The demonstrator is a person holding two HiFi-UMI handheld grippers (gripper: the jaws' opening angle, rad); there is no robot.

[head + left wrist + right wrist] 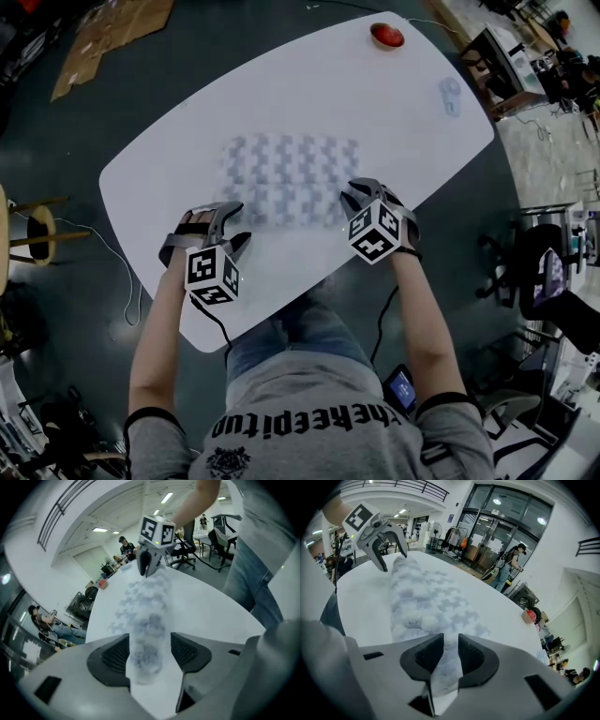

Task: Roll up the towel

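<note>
Your left gripper point(217, 212) is released. Its own view shows the jaws standing wide on either side of the left end of the towel point(291, 178), and the right pad is clear of the cloth. Your right gripper point(362, 194) is clenched on the towel's other end, with the fabric pinched between both pads.

The towel, pale with a grey-blue houndstooth print, lies about the middle of the white worktop point(375, 103). Its near side is bunched into a thick roll that runs between your two grippers, and the far part lies flat on the worktop.

A small red thing point(386, 36) sits at the worktop's far edge, well apart from the towel. A faint bluish thing point(450, 96) lies near the far right corner, too dim to identify.
</note>
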